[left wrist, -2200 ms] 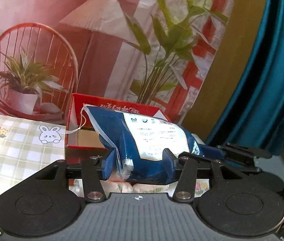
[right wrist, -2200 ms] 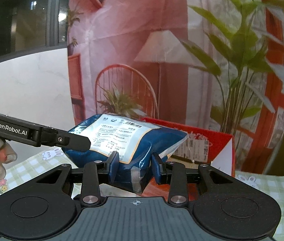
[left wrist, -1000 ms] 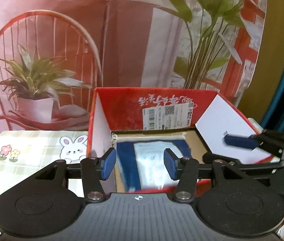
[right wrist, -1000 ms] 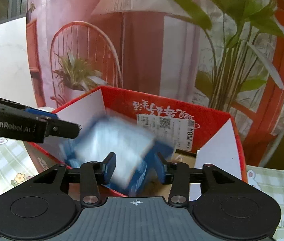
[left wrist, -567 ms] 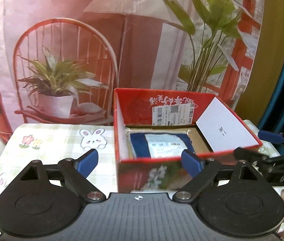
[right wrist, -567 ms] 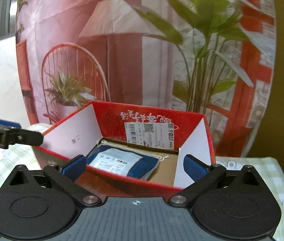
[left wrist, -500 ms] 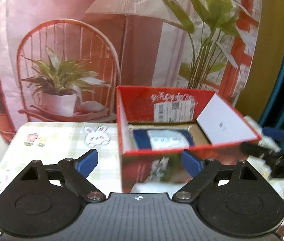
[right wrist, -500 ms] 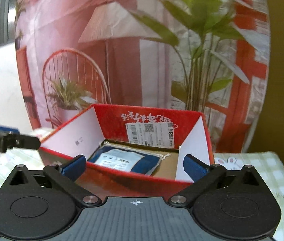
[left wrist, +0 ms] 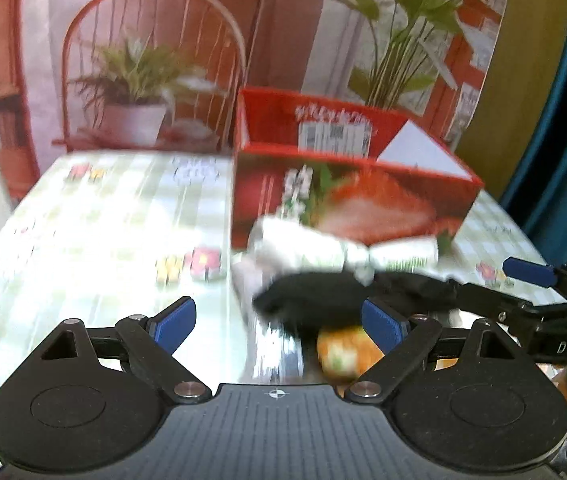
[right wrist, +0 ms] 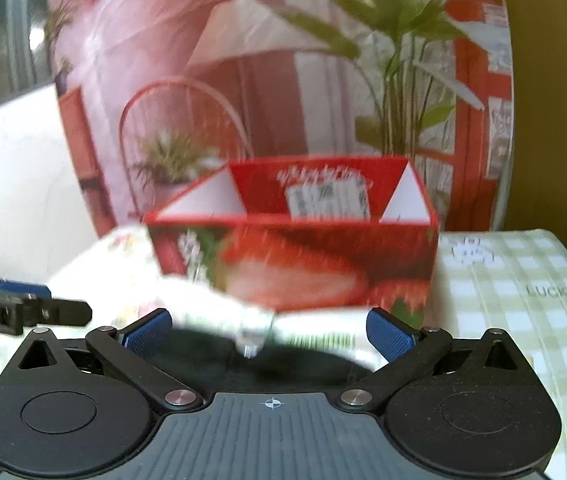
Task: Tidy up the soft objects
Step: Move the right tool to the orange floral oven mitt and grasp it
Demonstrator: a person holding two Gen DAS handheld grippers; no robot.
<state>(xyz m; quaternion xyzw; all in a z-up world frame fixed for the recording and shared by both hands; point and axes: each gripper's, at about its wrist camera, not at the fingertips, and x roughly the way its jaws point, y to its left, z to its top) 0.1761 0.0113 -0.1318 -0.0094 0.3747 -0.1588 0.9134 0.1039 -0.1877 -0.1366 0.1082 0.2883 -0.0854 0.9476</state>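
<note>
A red open-top box point(left wrist: 347, 200) with strawberry print stands on the checked tablecloth; it also shows in the right wrist view point(right wrist: 295, 260). In front of it lies a pile of soft things: a white wrapped pack point(left wrist: 323, 250), a black cloth point(left wrist: 315, 300) and an orange item point(left wrist: 343, 350). The white pack point(right wrist: 223, 312) and black cloth point(right wrist: 251, 356) lie just ahead of my right gripper point(right wrist: 269, 330), which is open and empty. My left gripper point(left wrist: 279, 320) is open and empty, just short of the pile. The blue pack inside the box is hidden by the box wall.
The right gripper's arm point(left wrist: 531, 300) reaches in at the right of the left wrist view. The left gripper's arm point(right wrist: 23, 308) shows at the left of the right wrist view. A printed backdrop hangs behind the table. The tablecloth point(left wrist: 103, 220) stretches left of the box.
Both grippers let go of the blue pack into the box, opened wide, and pulled back and down. The soft pile in front of the box has come into view.
</note>
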